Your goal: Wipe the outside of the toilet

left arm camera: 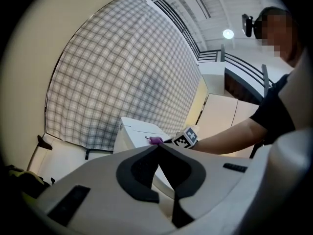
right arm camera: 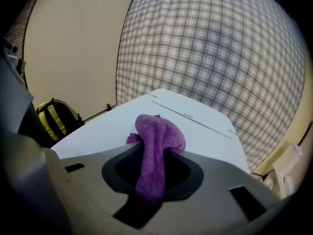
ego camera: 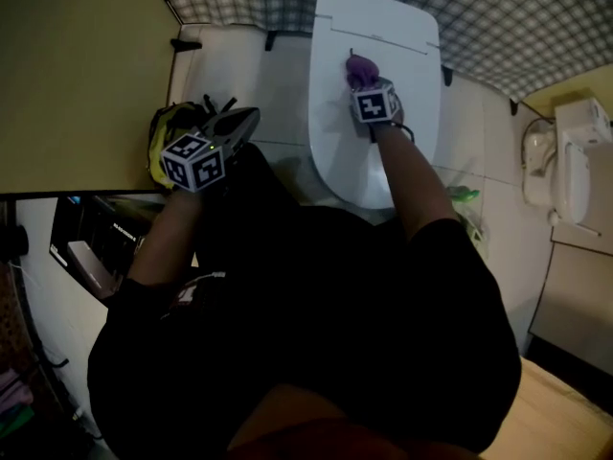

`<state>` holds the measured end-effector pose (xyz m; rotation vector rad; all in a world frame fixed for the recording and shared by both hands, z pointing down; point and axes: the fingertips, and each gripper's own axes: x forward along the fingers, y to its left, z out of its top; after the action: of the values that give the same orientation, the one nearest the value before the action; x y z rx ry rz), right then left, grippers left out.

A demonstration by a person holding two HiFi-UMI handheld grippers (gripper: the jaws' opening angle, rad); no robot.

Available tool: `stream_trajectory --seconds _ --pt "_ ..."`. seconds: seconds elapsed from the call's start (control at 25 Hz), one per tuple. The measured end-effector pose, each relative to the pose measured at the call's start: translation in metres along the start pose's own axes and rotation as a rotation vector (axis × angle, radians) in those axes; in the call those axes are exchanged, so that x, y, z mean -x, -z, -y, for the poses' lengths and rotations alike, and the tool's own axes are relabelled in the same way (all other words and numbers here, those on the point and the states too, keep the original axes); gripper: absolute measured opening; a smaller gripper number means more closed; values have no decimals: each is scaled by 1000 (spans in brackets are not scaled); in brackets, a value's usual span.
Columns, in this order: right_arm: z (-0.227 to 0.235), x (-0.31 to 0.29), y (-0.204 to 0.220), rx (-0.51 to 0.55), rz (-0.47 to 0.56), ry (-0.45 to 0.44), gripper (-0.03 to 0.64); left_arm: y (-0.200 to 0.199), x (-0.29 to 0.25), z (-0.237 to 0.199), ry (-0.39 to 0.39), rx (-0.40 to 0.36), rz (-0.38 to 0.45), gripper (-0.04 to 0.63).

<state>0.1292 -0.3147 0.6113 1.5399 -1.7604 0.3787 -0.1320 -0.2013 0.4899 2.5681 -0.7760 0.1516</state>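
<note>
A white toilet is recorded with its lid closed. The lid surface is smooth and glossy, and a thin seam line is noted near its rear edge. A purple terry cloth is held bunched into a fold between the fingers of the right gripper. It is laid against the lid top toward the rear, close to the centre line.

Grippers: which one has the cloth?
The right gripper: its jaws are shut on the purple cloth, which rests on the toilet lid. The left gripper is shut with nothing between its jaws, away from the lid.
</note>
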Motion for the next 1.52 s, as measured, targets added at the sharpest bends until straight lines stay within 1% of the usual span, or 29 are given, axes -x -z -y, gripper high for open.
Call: stream_trajectory --seconds 0.28,0.48,0.6,0.76,0.92,1.0,1.04,1.08,1.12,1.16,1.2,1.24,1.32,1.36,1.52 --pt "-59 76 73 44 1 -51 98 17 15 27 24 -45 -11 3" --pt "-98 129 120 119 10 -83 97 32 21 44 38 -67 -33 3" --pt "-119 155 148 137 26 -102 97 40 28 55 50 -74 -37 3" --pt "-135 183 172 138 46 -111 97 53 31 64 58 -80 -44 3" --pt "-148 200 190 133 27 -134 97 61 36 69 58 -98 -58 3" --pt "-155 208 200 139 -6 -164 97 64 41 69 57 -91 -50 3" --pt "-161 212 204 134 -28 -200 98 65 44 69 55 -83 -44 3" --pt "-168 216 206 108 -42 -258 100 65 47 69 55 -74 -39 3" --pt "-174 219 203 56 -35 -326 100 65 49 68 55 -65 -36 3" --pt "-176 222 194 -5 1 -385 100 65 50 67 58 -56 -34 3" --pt "-174 223 179 -55 57 -421 100 64 51 67 61 -48 -31 3" --pt "-168 223 160 -80 121 -434 100 63 51 66 65 -38 -27 3" --pt "-151 217 119 -90 225 -417 100 62 53 65 73 -17 -17 3" --pt "-140 212 98 -99 261 -402 100 62 54 64 76 -7 -13 3" --pt "-93 179 18 -148 344 -338 100 60 53 62 80 13 -12 3"
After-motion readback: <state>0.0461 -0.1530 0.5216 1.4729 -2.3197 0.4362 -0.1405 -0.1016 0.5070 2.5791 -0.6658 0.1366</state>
